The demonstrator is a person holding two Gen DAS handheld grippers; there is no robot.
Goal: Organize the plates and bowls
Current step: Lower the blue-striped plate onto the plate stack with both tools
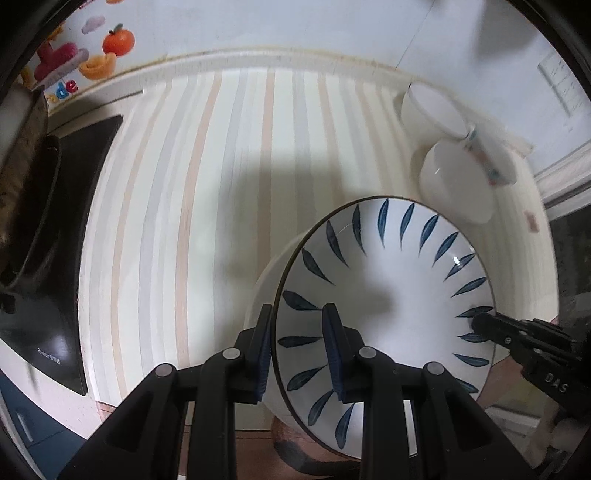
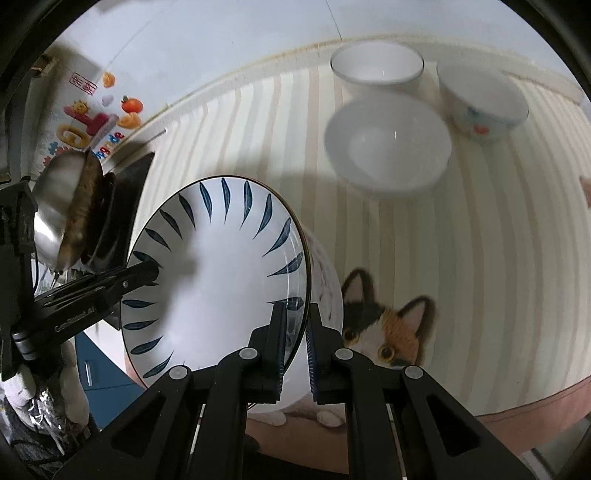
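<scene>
Striped mat (image 1: pixel 207 192) on counter, stovetop (image 1: pixel 70 236) beside, white wall (image 1: pixel 295 22) behind.

A white bowl (image 1: pixel 384 295) with dark blue leaf strokes ringing its inside and a thin dark rim. Black grippers with blue finger pads (image 1: pixel 334 350). A cream mat (image 1: pixel 221 184) striped peach and grey, printed with a calico cat (image 2: pixel 388 325). 3 white bowls (image 2: pixel 388 144) behind.

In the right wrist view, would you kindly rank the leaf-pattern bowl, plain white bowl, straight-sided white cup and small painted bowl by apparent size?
1. leaf-pattern bowl, though nearness to the camera inflates it
2. plain white bowl
3. straight-sided white cup and small painted bowl look too alike to separate
</scene>
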